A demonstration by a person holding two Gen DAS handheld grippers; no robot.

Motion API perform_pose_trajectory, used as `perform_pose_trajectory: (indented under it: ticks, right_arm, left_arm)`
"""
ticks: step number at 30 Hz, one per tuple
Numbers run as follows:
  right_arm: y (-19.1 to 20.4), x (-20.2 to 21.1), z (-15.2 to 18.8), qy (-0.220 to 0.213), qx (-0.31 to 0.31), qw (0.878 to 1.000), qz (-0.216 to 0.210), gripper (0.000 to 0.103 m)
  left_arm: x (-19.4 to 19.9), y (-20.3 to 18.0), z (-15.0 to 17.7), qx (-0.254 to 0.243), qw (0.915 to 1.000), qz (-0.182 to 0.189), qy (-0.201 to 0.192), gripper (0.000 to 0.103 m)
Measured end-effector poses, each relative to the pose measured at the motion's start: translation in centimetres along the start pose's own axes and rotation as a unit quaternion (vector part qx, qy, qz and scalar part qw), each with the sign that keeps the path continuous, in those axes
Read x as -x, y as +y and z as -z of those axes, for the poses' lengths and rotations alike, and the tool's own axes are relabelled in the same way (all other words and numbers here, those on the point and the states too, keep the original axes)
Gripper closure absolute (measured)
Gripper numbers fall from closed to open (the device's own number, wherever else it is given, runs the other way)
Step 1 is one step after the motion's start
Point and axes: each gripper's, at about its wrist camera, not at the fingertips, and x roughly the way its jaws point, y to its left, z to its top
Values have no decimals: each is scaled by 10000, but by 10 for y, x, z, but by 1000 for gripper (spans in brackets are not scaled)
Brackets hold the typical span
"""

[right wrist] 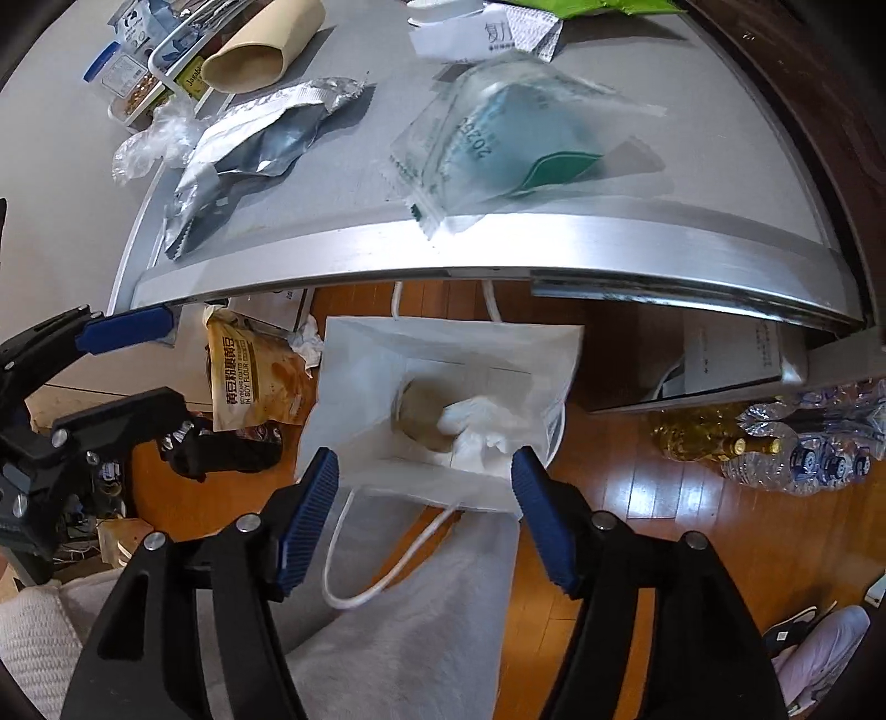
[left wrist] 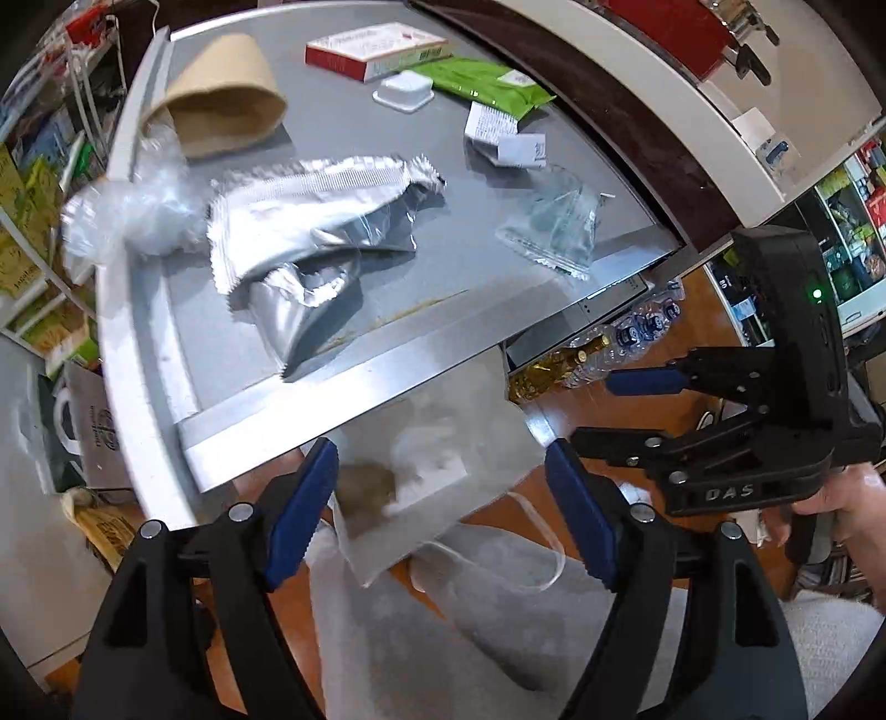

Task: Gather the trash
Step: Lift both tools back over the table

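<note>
Both claws are hanging spread over a white paper bag (right wrist: 443, 354) that is standing open on the wooden floor (right wrist: 637, 498), just below the front edge of the grey counter (right wrist: 498, 243). Right claw (right wrist: 423, 501) is sitting with its blue pads wide apart and nothing between them, right above the bag's mouth; left claw (left wrist: 440, 498) is likewise gaping and gripping nothing, with the bag showing blurred between its fingers. Inside the bag, a crumpled white tissue (right wrist: 476, 423) is lying against a brown paper cup (right wrist: 421, 410), and the bag's white cord handles are drooping over a pale grey rug (right wrist: 398, 637). Up on the counter more trash is waiting: a torn silver foil wrapper (left wrist: 310, 232), creased and lying open, a crumpled clear plastic film (left wrist: 127, 210) hanging over the counter's left rim, a brown paper cup on its side (left wrist: 227, 97), a clear plastic sachet (right wrist: 498, 138) with printed digits near the front edge, a green packet (left wrist: 487, 83), a small white tub (left wrist: 403, 90), a scrap of printed white paper (left wrist: 498, 133) and a red and white box (left wrist: 371, 50). On the floor beside the bag a brown soy flour packet (right wrist: 249, 376) is lying, and a cluster of bottles (right wrist: 775, 443) is resting to the right.
</note>
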Motion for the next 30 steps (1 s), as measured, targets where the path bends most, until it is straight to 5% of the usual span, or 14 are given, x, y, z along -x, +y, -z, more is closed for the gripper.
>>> perform_pose_trajectory:
  ticks: [6,11,14,19,25,30]
  right_arm:
    - [9,45,10,-345,302,9988,162,29]
    - [25,103,-1,-1172,399,9919,277,19]
    - [40,147,-16,-2001,470,9767,611,9]
    - [51,191,-38,-2905,460,9512,928,4]
    - [45,206,-63,-3167,510,9433,850,4]
    - [45,202,-69,-3112,604,9444,868,4]
  left_arm:
    - [32,-7,2,-302,9995,-32,-127,22]
    - [78,-11,-14,-221,9971,41,-730,17]
    - [116,-11,-23,-85,9879,-262,-1523,4]
    - [155,1,-49,242,9670,-829,-2398,2]
    - [154,6,-62,548,9487,-1708,-2605,2]
    - [152,17,-54,655,9440,-1963,-2570,2]
